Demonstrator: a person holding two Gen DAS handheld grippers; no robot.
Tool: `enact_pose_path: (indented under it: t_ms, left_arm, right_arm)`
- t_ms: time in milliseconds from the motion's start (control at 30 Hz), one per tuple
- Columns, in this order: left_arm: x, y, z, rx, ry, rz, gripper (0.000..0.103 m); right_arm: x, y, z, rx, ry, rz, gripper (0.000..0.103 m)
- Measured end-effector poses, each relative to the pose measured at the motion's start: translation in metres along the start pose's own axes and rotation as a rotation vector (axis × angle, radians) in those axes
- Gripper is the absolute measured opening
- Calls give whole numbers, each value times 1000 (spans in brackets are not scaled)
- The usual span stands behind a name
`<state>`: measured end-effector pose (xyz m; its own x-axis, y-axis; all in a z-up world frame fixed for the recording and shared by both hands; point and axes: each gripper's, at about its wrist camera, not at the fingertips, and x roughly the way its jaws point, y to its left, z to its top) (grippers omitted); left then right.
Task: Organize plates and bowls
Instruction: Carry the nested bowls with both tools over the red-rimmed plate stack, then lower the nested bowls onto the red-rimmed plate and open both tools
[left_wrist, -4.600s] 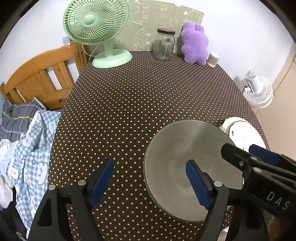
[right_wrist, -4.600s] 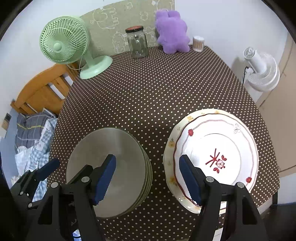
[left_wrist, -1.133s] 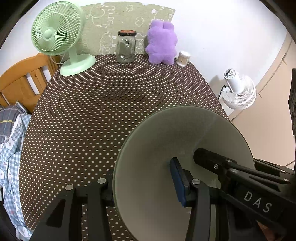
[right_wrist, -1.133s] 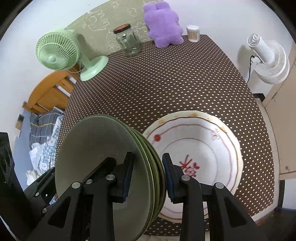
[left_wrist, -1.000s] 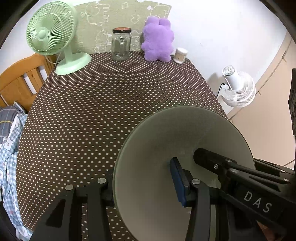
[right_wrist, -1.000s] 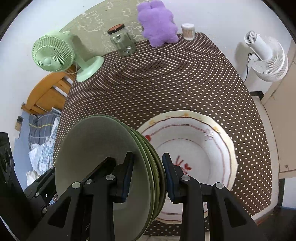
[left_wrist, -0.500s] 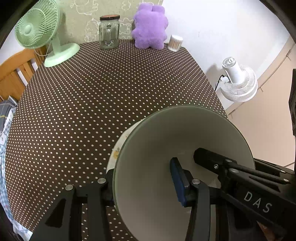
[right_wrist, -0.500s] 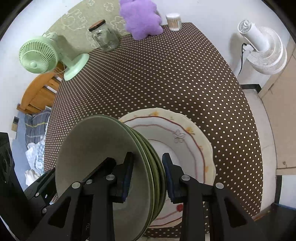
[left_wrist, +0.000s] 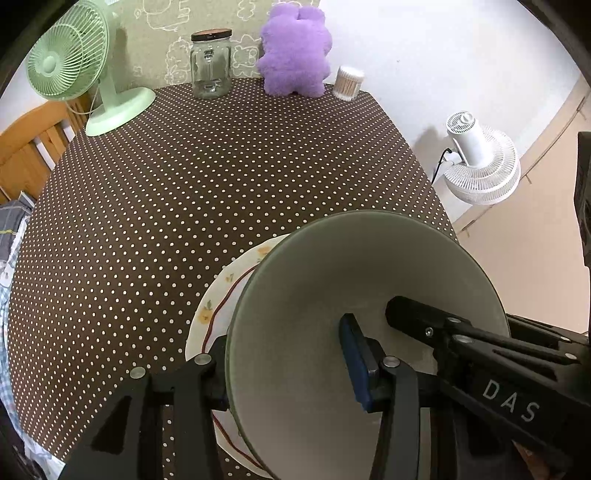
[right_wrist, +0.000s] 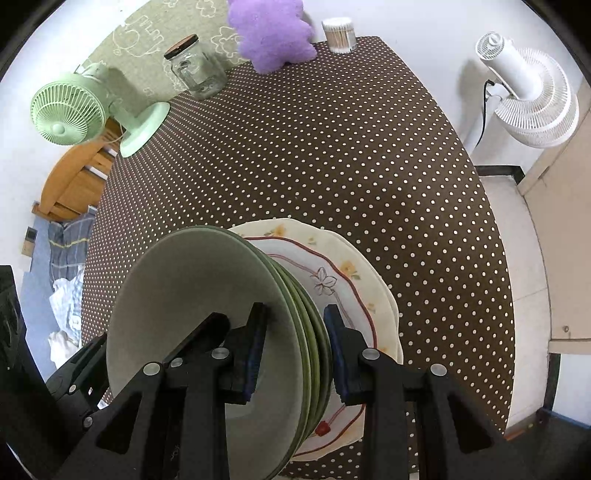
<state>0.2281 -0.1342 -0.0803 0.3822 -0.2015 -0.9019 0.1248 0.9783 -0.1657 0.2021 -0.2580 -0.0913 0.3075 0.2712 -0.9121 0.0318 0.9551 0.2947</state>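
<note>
You hold the stack of green plates (right_wrist: 207, 295) tilted on edge above the floral plate (right_wrist: 354, 280), which lies flat on the polka-dot tabletop (right_wrist: 332, 147). The right tongs (right_wrist: 291, 347) clamp the stack's rim, one pad on each face (several plates are pinched together). The left tongs (left_wrist: 288, 362) grip the opposite rim the same way. At the tabletop's far edge stand a green fan (left_wrist: 70, 62), a glass jar (left_wrist: 211, 62) and a purple plush toy (left_wrist: 293, 55).
</note>
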Motion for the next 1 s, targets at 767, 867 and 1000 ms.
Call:
enact_pose_path:
  t_ms: [767, 867, 1000]
  left_arm:
    - [-36, 3, -14, 53, -153, 76, 93]
    - [-51, 11, -15, 76, -188, 79, 94]
    - [-77, 24, -19, 100, -250, 76, 94]
  right_arm:
    - [-35, 19, -16, -89, -192, -159, 81]
    - [-47, 33, -22, -84, -239, -182, 82]
    - [-64, 57, -32, -90, -310, -225, 82]
